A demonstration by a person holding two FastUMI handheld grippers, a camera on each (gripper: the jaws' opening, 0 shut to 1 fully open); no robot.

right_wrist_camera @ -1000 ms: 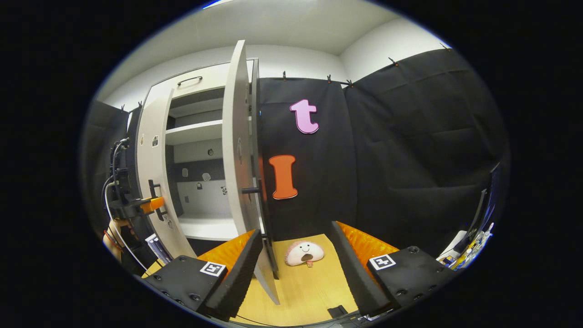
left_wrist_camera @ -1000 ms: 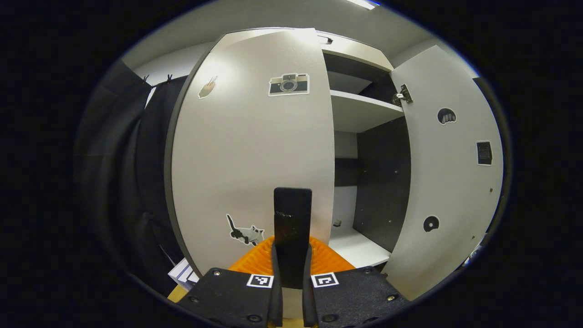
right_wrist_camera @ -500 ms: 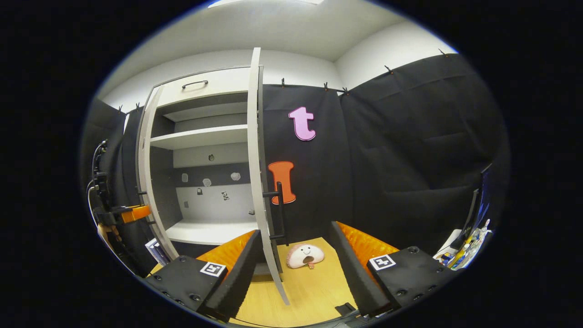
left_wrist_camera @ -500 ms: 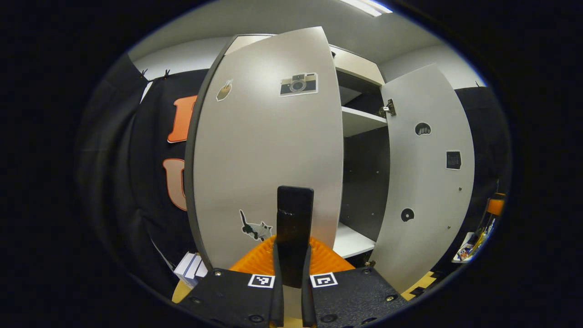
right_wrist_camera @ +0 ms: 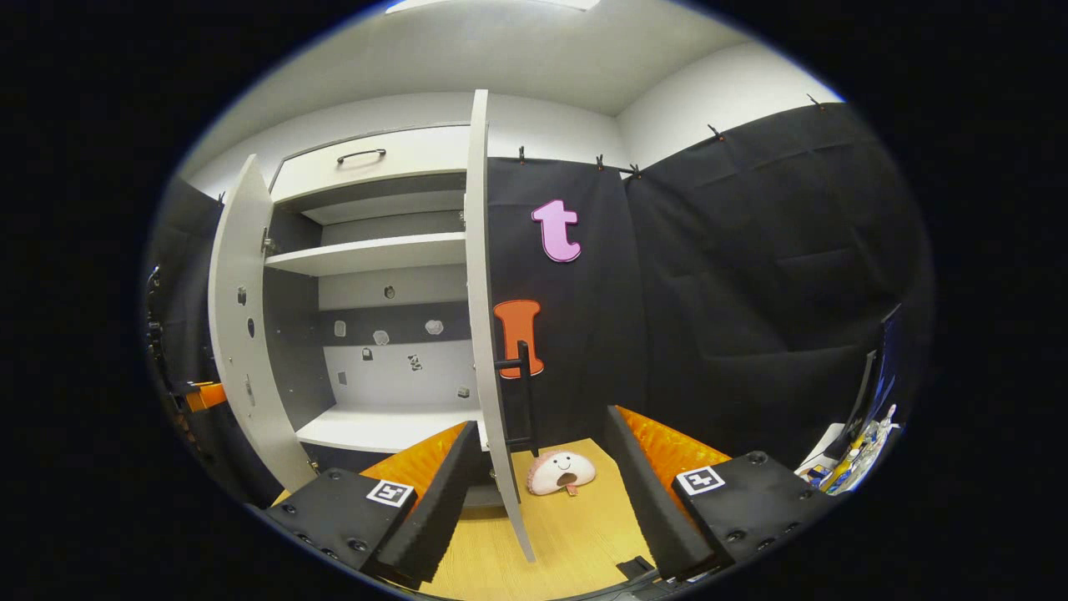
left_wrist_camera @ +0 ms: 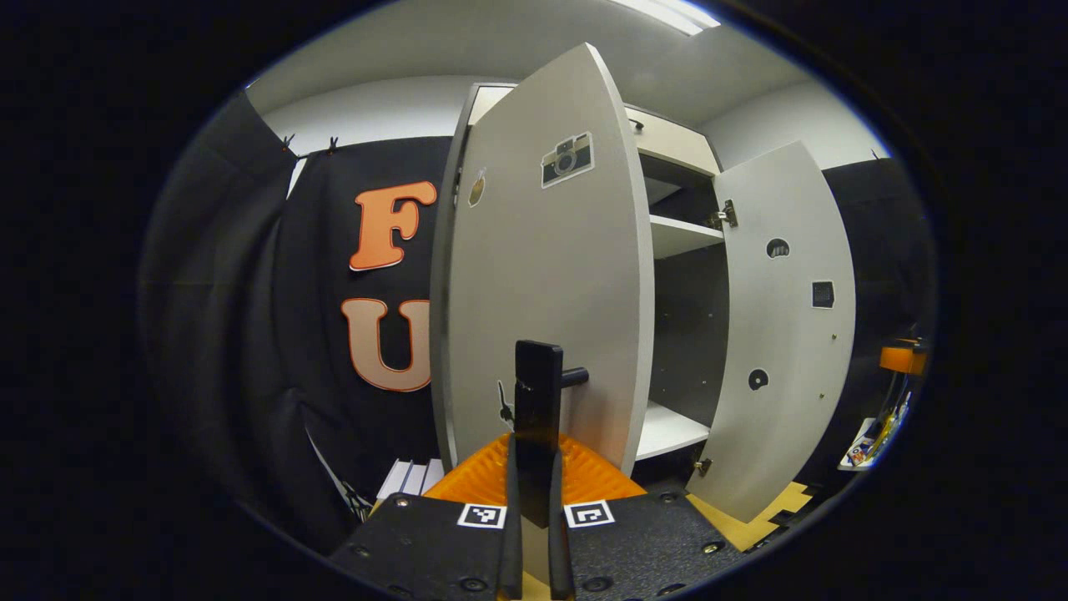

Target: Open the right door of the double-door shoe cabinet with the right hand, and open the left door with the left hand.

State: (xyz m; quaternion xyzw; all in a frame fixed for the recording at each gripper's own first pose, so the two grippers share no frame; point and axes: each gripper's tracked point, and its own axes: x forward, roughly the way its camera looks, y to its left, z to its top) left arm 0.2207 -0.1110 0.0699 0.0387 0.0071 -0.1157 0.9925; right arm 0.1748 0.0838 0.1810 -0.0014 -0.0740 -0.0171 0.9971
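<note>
Behind left door [left_wrist_camera: 542, 284] — handle [left_wrist_camera: 538, 409] half-hidden by closed jaws.

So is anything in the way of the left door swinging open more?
Nothing visible blocks it. The left gripper has its jaws shut on the black handle of the left door, and beyond the door's outer face there is only the black cloth wall. Some white boxes sit low by the wall.
</note>
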